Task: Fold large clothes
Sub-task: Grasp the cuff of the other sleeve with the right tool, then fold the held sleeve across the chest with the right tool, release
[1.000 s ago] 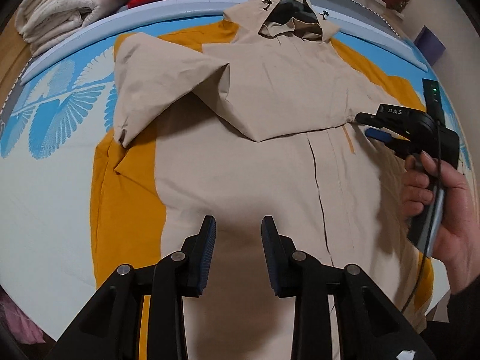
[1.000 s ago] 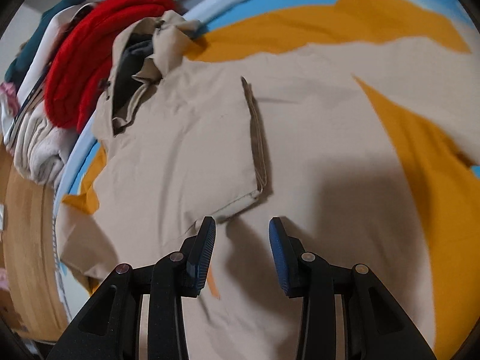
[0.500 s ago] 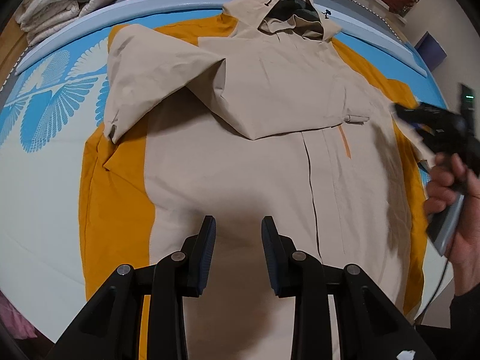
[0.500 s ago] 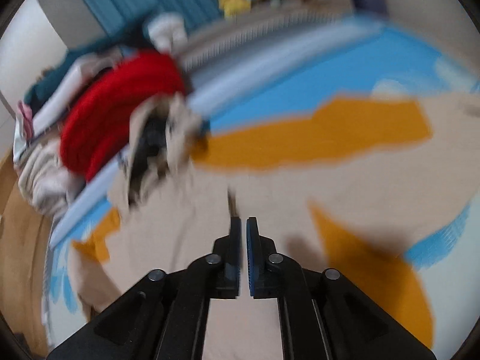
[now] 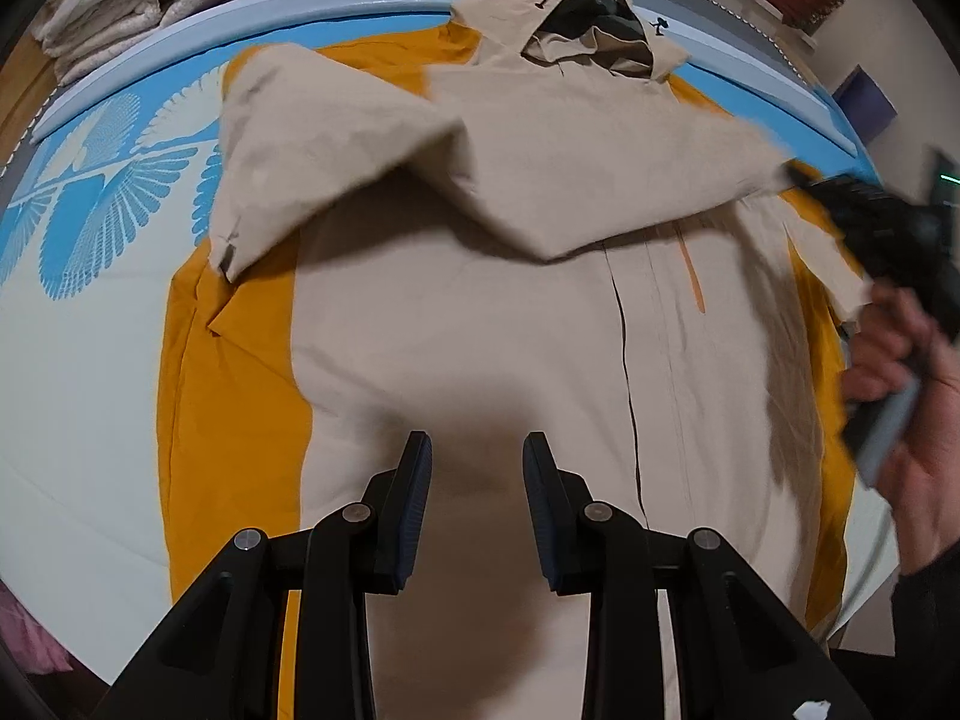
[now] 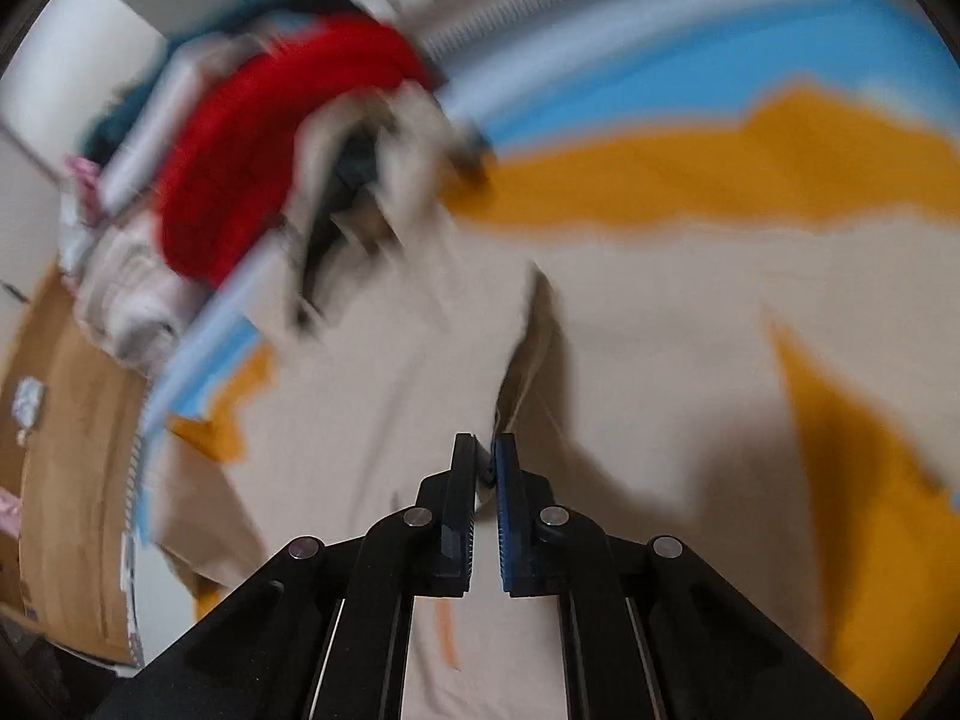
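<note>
A large beige hooded jacket (image 5: pixel 480 312) lies front up on an orange cloth (image 5: pixel 234 372) on the bed. Its hood (image 5: pixel 576 30) points to the far edge. One sleeve (image 5: pixel 312 162) is folded across the chest. My left gripper (image 5: pixel 475 468) is open and empty above the jacket's lower body. My right gripper (image 6: pixel 485 462) is shut on the cuff end of the folded sleeve (image 6: pixel 510 360) and lifts it; in the left wrist view it shows at the right (image 5: pixel 798 177), blurred.
The bed cover (image 5: pixel 90 228) is blue and white with a leaf print. Folded cream blankets (image 5: pixel 120 0) and a red knit (image 6: pixel 258 138) are stacked past the far edge. A wooden floor (image 6: pixel 66 420) lies beside the bed.
My right gripper has shut on the sleeve's cuff and pulled it outward and up, stretching the sleeve. The left gripper stayed open and drifted slightly.
</note>
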`<move>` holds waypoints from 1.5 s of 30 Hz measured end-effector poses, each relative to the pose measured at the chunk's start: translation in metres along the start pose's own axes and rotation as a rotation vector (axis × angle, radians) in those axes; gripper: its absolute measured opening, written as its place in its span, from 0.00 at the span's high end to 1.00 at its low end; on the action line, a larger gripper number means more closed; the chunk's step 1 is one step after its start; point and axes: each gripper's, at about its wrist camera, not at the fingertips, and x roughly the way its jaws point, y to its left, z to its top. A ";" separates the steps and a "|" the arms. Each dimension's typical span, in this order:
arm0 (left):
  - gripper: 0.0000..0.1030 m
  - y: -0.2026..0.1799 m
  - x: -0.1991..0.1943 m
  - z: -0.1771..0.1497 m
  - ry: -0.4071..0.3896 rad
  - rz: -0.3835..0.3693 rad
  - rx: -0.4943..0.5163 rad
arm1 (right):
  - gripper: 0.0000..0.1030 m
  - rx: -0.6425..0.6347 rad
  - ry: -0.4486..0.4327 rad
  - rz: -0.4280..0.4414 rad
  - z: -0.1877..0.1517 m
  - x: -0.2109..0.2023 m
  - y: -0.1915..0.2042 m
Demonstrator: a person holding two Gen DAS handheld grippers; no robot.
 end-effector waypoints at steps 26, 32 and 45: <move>0.73 -0.003 0.010 0.002 0.025 -0.006 -0.001 | 0.58 0.054 0.108 -0.332 0.000 0.026 -0.068; 0.73 -0.006 0.013 0.005 0.026 -0.005 0.000 | 0.56 -0.042 0.028 -0.332 0.005 0.006 -0.050; 0.73 -0.014 0.008 0.005 -0.006 0.020 0.017 | 0.53 0.039 -0.067 -0.405 0.045 -0.095 -0.150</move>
